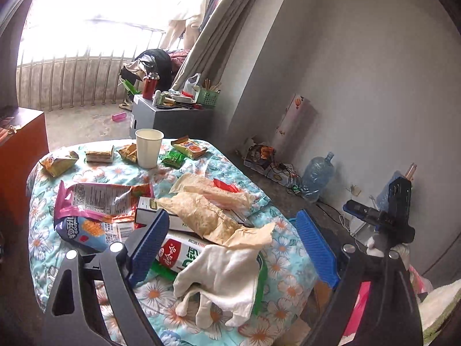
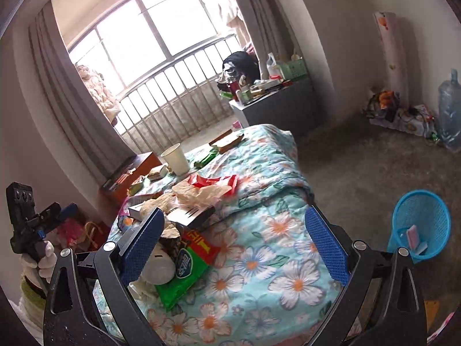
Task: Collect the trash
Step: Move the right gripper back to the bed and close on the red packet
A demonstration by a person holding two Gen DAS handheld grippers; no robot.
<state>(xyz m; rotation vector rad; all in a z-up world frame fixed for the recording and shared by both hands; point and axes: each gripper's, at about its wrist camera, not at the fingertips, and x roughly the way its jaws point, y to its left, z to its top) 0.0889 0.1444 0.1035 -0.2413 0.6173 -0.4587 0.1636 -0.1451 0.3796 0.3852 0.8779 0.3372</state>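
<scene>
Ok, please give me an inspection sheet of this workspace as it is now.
Surface: floral quilt on a bed, littered.
Job's things: white paper cup upright; snack wrappers; crumpled brown paper; white glove; green packet; blue wastebasket on the floor, some items inside.
Clutter: red flask and green basket on a grey cabinet.
Grippers: left gripper open over the pile; right gripper open, empty.
Cables: tangled wires by the wall.
Surroundings: water jug, curtains, window railing.
</scene>
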